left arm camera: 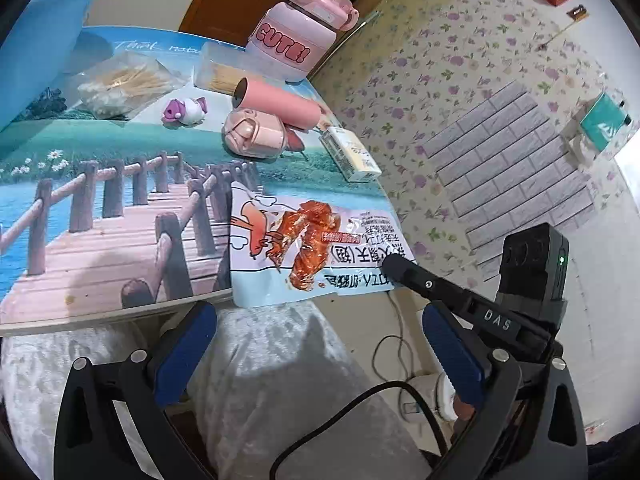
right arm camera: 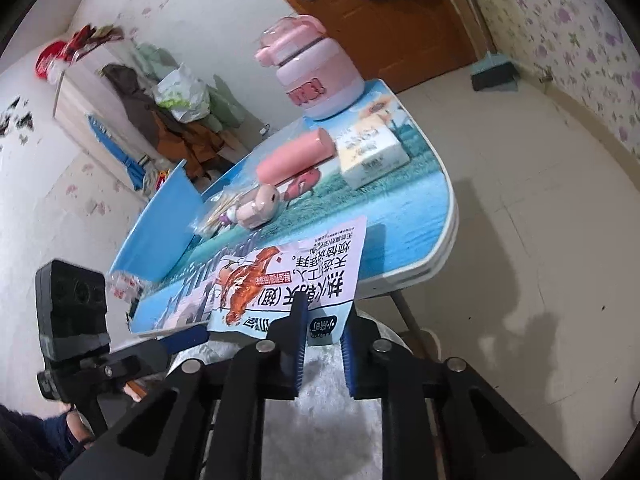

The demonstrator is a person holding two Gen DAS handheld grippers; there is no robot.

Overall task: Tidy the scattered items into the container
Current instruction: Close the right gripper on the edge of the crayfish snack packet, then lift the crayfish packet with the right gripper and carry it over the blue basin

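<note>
A snack packet (left arm camera: 304, 248) printed with a red chicken wing lies at the table's front edge, its lower end hanging past the rim. My right gripper (right arm camera: 324, 316) is shut on that lower end of the packet (right arm camera: 280, 276); in the left wrist view the right gripper's dark tip (left arm camera: 394, 266) sits on the packet's corner. My left gripper (left arm camera: 320, 356) stands open below the table edge, over grey fabric, with nothing between its blue pads (left arm camera: 188, 356). The blue basin (left arm camera: 40, 40) stands at the table's far left.
On the picture-printed table (left arm camera: 80, 240) lie a pink "CUTE!" bottle (left arm camera: 292, 40), a pink tube (left arm camera: 280, 108), a small pink case (left arm camera: 252, 136), a tissue pack (left arm camera: 350, 152), a purple toy (left arm camera: 186, 110), a swab bag (left arm camera: 124, 84) and a toothpick box (left arm camera: 220, 70). A cable (left arm camera: 392, 344) trails on the floor.
</note>
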